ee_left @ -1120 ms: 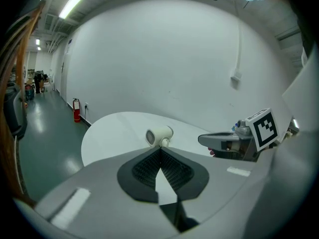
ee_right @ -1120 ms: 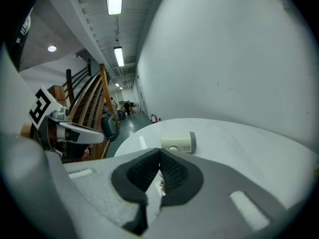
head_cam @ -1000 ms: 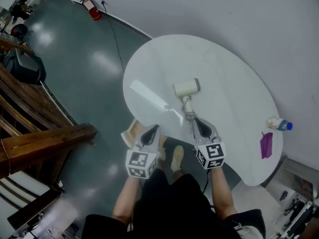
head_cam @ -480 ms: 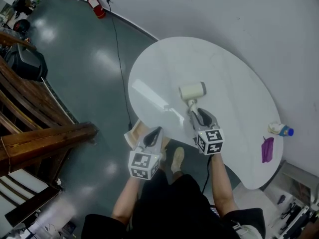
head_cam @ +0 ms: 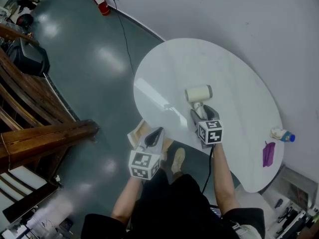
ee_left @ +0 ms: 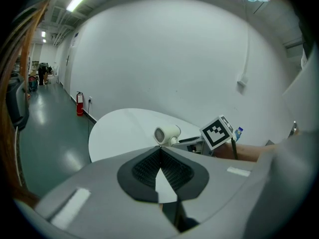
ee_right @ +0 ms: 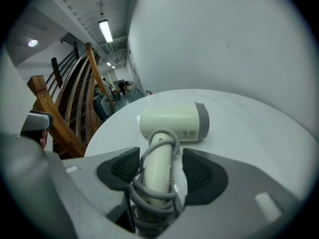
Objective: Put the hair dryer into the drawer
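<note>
The dryer point(ee_right: 172, 123) lies on the table point(head_cam: 234, 83), its cord-wrapped handle between the jaws of the right gripper point(head_cam: 203, 112), which have just been opening and stand wide, not pressing. That gripper would do best to close squarely on the handle, trapping the cord loops. The left gripper point(ee_left: 160, 156) is closed and empty.

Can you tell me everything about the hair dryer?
The hair dryer is cream-coloured and looks like smooth plastic. It has a short barrel with a grey band at one end and a straight handle. Its grey cord is wound round the handle. It lies on its side on the white table. The right hand-held gripper has just been opening its jaws. The handle sits between them, not squeezed.
</note>
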